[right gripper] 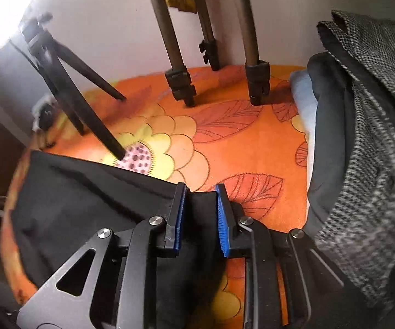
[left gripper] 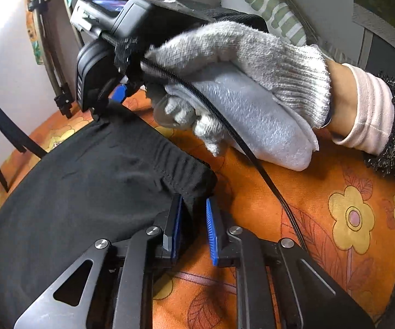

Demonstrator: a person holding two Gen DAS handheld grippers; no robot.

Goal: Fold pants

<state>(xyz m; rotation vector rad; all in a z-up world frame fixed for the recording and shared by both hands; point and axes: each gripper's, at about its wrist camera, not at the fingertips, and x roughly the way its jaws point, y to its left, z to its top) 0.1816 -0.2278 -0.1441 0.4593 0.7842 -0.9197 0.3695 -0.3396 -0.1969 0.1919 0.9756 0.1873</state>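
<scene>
I see the black pants (left gripper: 87,192) lying on the orange flowered bedspread (left gripper: 307,219), spread toward the left of my left wrist view, with the gathered elastic waistband (left gripper: 175,153) running across their near end. In my right wrist view the same dark cloth (right gripper: 87,208) covers the lower left of the bedspread (right gripper: 224,142), its far edge ending just short of a big yellow flower print.

My left gripper (left gripper: 193,226) sits at the corner of the waistband. Its two blue-padded jaws stand apart, and the corner of the cloth lies in the gap between them, against the left pad; I cannot say the pads are pressing it from both sides. My right gripper (right gripper: 200,219) also has its jaws spread, with a strip of the black cloth between them, filling the gap; whether the pads bite on it I cannot tell.

In the left wrist view I also see my right hand (left gripper: 238,82) in a grey knit glove, wrapped around the handle of the other gripper's body (left gripper: 109,44), which tips down onto the far end of the waistband. A black cable (left gripper: 224,126) trails from it across the bedspread.

Beyond the pants, in the right wrist view, a black tripod (right gripper: 68,87) stands with one leg tip on the yellow flower, and a second, brownish tripod (right gripper: 186,54) stands near the wall behind. At the right edge lies a pile of clothes (right gripper: 362,137), a grey tweed piece on top of dark ones.
</scene>
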